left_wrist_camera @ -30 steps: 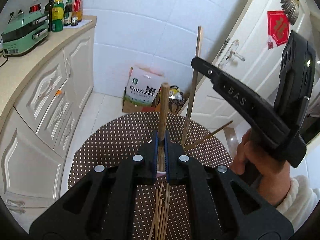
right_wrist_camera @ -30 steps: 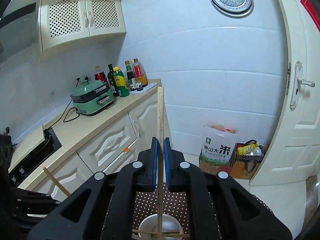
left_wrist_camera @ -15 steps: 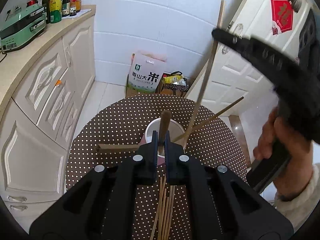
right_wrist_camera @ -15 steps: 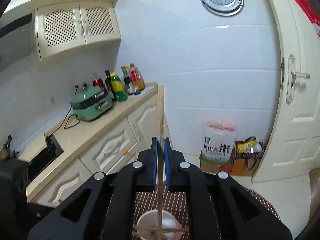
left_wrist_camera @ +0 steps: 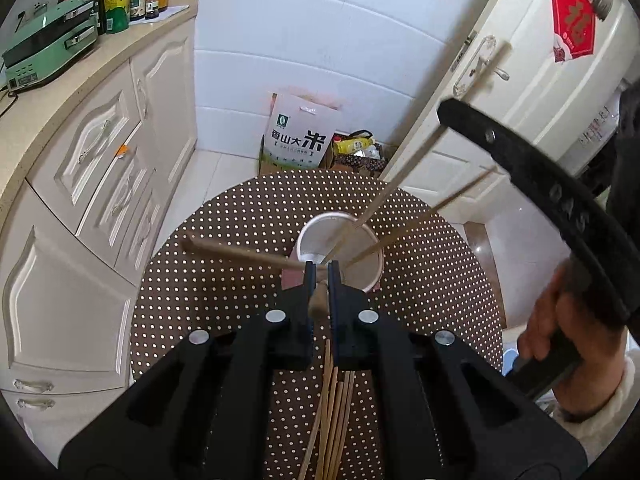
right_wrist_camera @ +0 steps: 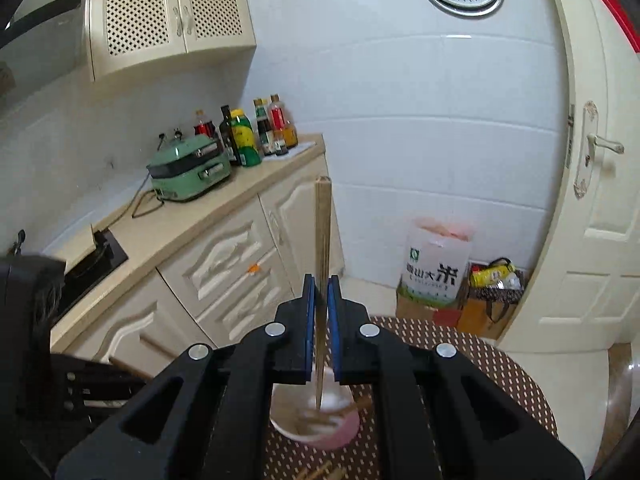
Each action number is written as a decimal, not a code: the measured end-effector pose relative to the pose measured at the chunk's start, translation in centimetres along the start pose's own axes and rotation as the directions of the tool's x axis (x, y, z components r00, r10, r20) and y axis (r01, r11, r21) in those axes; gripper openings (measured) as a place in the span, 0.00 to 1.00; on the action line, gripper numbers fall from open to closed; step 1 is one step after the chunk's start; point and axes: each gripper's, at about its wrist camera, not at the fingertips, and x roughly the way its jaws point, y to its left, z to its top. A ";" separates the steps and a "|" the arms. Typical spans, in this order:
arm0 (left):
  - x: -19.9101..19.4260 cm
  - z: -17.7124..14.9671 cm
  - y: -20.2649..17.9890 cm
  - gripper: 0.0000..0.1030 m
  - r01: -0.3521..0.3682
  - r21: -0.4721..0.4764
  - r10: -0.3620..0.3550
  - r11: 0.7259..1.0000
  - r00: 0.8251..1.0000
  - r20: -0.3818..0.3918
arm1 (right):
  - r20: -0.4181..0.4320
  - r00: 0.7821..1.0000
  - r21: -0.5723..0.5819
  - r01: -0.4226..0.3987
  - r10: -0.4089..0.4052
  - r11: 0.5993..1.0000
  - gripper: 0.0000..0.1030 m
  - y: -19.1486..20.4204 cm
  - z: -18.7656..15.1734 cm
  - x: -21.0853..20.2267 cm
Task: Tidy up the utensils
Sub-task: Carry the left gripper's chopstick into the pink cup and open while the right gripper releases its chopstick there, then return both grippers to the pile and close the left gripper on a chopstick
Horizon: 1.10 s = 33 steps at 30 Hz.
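Chopsticks partly sorted: we see one leaning in cup ahead of left gripper. Left gripper pinches chopstick crosswise at cup rim; right gripper pinches another upright above cup. Loose bundle beneath left gripper on worktop remains.

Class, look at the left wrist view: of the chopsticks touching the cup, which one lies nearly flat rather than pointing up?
The chopstick held by the left gripper: it stretches leftward across the dotted table. The other two angle up and right out of the cup.
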 end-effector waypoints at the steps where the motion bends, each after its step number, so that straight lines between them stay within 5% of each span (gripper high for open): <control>1: 0.2 -0.1 -0.2 0.06 -0.001 0.004 0.001 1.000 1.000 -0.005 | -0.007 1.000 0.006 0.002 -0.002 1.000 0.05 -0.1 -0.3 -0.1; 15: 0.9 -1.2 -0.6 0.09 -0.015 0.002 0.015 1.000 0.999 -0.046 | -0.121 0.993 0.022 0.012 -0.009 1.000 0.06 0.3 -4.8 -1.3; 16: 0.9 -1.3 -0.6 0.12 -0.014 -0.004 0.014 1.000 0.999 -0.052 | -0.127 0.992 0.029 0.010 -0.006 1.000 0.07 0.3 -4.9 -1.3; 18: 0.7 -1.6 -0.4 0.36 -0.017 -0.010 0.017 1.000 0.999 -0.050 | -0.141 0.990 0.050 0.005 0.002 0.999 0.07 0.2 -5.1 -1.4; 19: 0.4 -1.7 -0.4 0.60 -0.024 -0.014 0.023 1.000 0.999 -0.037 | -0.142 0.990 0.055 0.006 0.002 0.998 0.07 0.2 -5.2 -1.5; 25: -0.9 -2.5 0.3 0.61 -0.011 -0.024 0.011 1.000 1.000 -0.001 | -0.136 0.991 0.103 0.003 0.011 0.995 0.29 0.0 -5.4 -2.8; 33: -1.7 -5.6 3.7 0.64 -0.055 -0.101 0.058 0.993 0.998 0.029 | -0.168 0.986 0.144 0.032 -0.007 0.989 0.33 -0.5 -7.7 -4.5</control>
